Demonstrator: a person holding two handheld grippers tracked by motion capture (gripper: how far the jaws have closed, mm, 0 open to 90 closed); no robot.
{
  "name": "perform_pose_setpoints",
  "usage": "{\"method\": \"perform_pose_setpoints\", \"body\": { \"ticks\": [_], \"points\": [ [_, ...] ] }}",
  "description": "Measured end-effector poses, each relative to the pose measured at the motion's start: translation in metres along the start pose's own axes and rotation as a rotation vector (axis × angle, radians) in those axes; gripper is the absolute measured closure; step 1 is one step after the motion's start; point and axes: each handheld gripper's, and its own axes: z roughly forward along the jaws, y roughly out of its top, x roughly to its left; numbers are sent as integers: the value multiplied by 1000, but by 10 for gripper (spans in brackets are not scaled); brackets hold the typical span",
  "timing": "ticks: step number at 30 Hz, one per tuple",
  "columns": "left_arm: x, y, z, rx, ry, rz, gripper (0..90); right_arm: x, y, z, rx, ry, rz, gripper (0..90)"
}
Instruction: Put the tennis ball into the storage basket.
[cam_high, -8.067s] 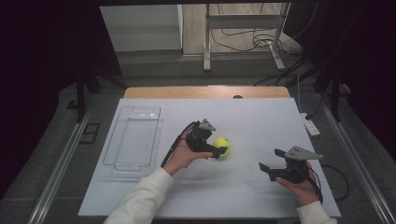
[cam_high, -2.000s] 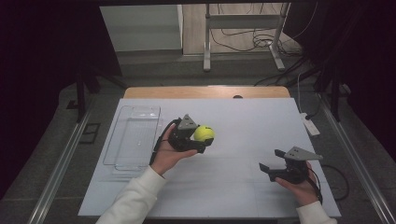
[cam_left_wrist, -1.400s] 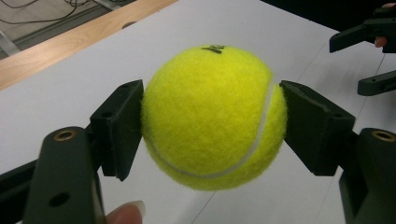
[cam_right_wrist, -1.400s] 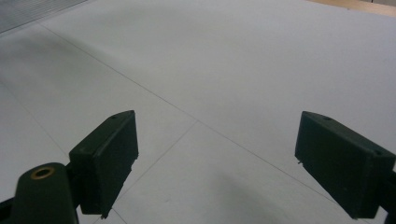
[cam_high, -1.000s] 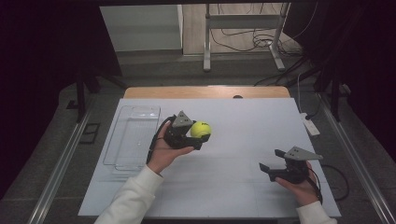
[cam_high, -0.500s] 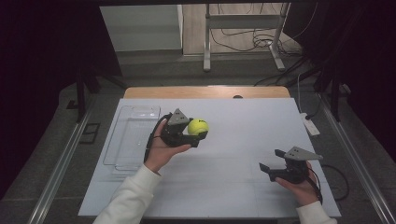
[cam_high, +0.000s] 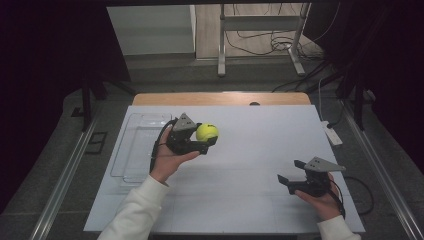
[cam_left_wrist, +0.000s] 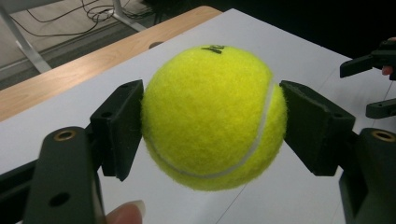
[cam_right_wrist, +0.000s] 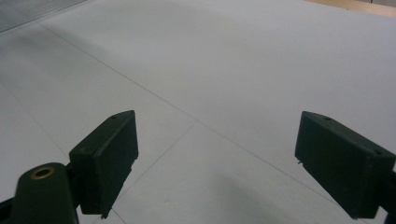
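The tennis ball (cam_left_wrist: 212, 116) is bright yellow-green — a white seam curves across it. The table (cam_high: 260, 150) is white — black jaws.

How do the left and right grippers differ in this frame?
The left gripper is shut on the tennis ball, its pads pressed against both sides; the right gripper is open with nothing between its jaws. In the high view the left gripper is held up beside the clear tray, while the right one sits low near the table's right edge. Both have black jaws and a grey plate on top.
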Motion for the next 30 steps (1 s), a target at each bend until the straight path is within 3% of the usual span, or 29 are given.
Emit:
{"method": "perform_pose_setpoints", "body": {
  "ticks": [30],
  "points": [
    [18,2,-19,-46,46,-39,269,0,0,0,0,-1,0,140]
  ]
}}
